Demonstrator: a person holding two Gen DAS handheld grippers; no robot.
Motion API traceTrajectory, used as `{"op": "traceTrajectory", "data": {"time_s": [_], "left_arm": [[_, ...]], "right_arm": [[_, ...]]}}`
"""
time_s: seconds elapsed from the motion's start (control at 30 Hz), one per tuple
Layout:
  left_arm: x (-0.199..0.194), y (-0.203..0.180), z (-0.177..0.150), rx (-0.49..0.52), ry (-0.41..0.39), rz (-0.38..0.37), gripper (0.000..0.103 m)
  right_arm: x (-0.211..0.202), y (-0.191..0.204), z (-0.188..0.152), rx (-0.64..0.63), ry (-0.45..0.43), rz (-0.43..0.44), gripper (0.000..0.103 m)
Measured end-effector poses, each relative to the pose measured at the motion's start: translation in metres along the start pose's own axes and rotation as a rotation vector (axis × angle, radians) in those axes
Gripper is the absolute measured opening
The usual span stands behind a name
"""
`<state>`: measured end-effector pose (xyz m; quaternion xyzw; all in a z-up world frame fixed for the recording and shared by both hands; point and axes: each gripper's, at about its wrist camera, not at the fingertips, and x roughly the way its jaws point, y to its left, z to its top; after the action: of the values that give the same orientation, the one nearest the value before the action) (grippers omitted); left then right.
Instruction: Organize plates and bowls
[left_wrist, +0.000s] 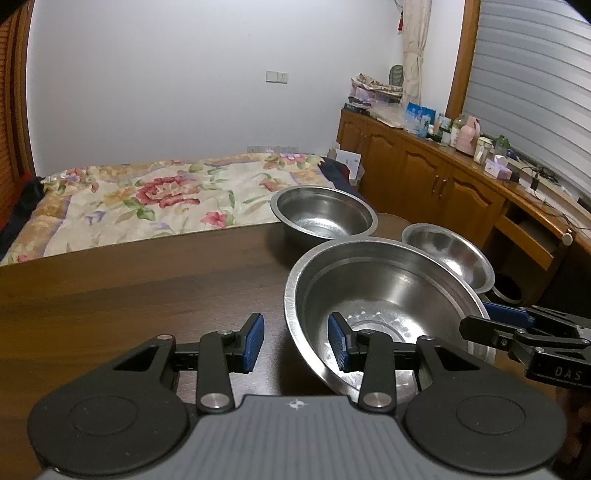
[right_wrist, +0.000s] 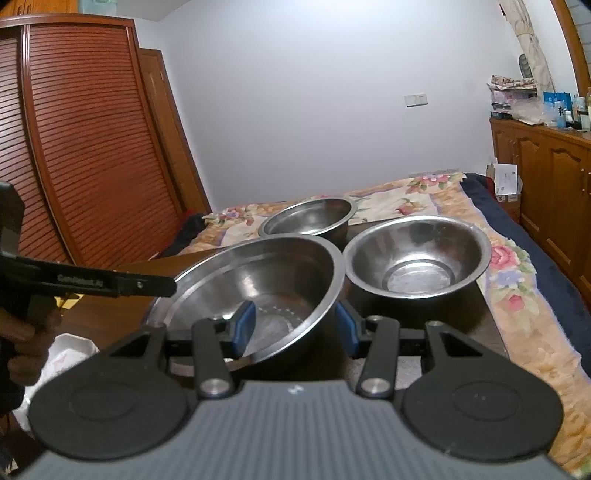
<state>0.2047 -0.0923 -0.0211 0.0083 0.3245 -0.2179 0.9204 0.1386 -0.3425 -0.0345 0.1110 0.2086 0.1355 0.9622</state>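
Note:
Three steel bowls stand on a dark wooden table (left_wrist: 129, 295). The largest bowl (left_wrist: 388, 288) (right_wrist: 266, 273) is nearest, sits tilted and has small holes in its bottom; a second steel rim shows under it. My left gripper (left_wrist: 295, 343) is open and straddles its left rim, one pad inside and one outside. My right gripper (right_wrist: 295, 328) is open across the opposite rim in the same way. A deeper bowl (left_wrist: 321, 210) (right_wrist: 306, 218) stands behind, and a smaller bowl (left_wrist: 447, 251) (right_wrist: 413, 254) at the table's right corner.
A bed with a floral cover (left_wrist: 147, 199) (right_wrist: 517, 277) lies just past the table's far edge. Wooden cabinets with clutter (left_wrist: 424, 170) run along the right wall, and a slatted wardrobe (right_wrist: 92, 147) stands on the left. A hand (right_wrist: 22, 332) and white cloth (right_wrist: 70, 350) sit low left.

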Motion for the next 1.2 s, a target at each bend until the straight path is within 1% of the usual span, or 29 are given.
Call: {"op": "traceTrajectory", "data": {"time_s": [0.13, 0.37, 0.67, 0.73, 0.8, 0.83, 0.9, 0.97, 1.07, 1.2], "left_arm": [[0.004, 0.0, 0.0, -0.024, 0.015, -0.024, 0.041], [0.013, -0.004, -0.002, -0.026, 0.034, -0.024, 0.041], [0.018, -0.005, -0.003, -0.037, 0.049, -0.046, 0.04], [0.019, -0.005, -0.003, -0.037, 0.054, -0.044, 0.036], [0.02, -0.005, -0.003, -0.036, 0.058, -0.038, 0.031], [0.02, -0.005, -0.004, -0.034, 0.058, -0.031, 0.027], [0.02, -0.005, -0.004, -0.031, 0.059, -0.022, 0.023], [0.018, -0.004, -0.005, -0.039, 0.06, -0.025, 0.023], [0.014, -0.004, -0.005, -0.043, 0.059, -0.029, 0.023], [0.002, -0.004, -0.007, -0.044, 0.041, -0.039, 0.023]], "right_arm": [[0.003, 0.001, 0.0, -0.01, 0.007, 0.0, 0.049], [0.009, 0.002, 0.002, -0.006, 0.015, 0.001, 0.049], [0.014, 0.002, 0.002, 0.004, 0.023, 0.004, 0.049], [0.016, 0.003, 0.002, 0.003, 0.026, 0.004, 0.049], [0.018, 0.004, 0.002, 0.006, 0.03, 0.004, 0.046], [0.018, 0.004, 0.002, 0.009, 0.034, 0.003, 0.044], [0.019, 0.004, 0.001, 0.009, 0.035, -0.01, 0.039], [0.018, 0.003, 0.001, 0.019, 0.038, -0.013, 0.033], [0.015, 0.003, 0.001, 0.037, 0.039, -0.011, 0.031], [0.008, 0.009, 0.002, 0.034, 0.026, -0.012, 0.031]]}}
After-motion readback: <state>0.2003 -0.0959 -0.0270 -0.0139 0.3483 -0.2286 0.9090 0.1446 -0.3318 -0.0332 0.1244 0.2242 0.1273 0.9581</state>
